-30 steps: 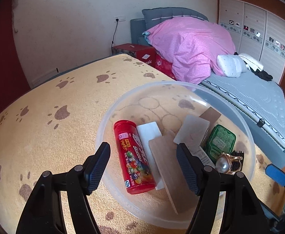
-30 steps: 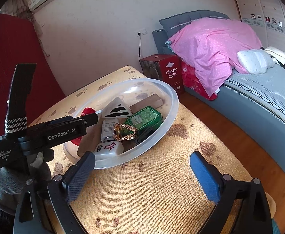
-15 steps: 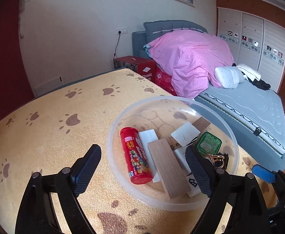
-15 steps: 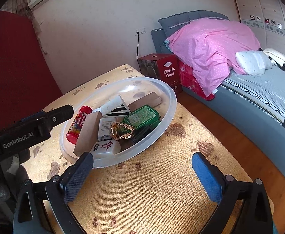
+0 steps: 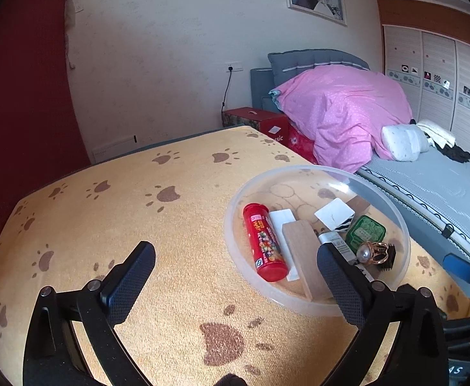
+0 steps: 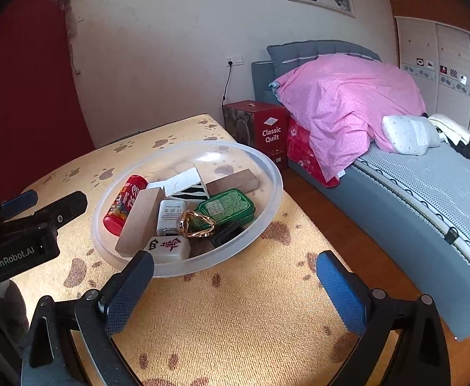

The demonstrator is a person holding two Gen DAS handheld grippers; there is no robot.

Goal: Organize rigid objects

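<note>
Lying flat, red tube [image 5: 264, 242] long axis runs near-to-far | left jaws opening, empty | right released

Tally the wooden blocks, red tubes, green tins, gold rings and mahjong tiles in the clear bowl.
wooden blocks: 2
red tube: 1
green tin: 1
gold ring: 1
mahjong tile: 1
Total: 6

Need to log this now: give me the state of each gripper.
Left gripper: jaws opening, nothing between them, holding nothing.
Right gripper: open, empty, just short of the clear bowl.
</note>
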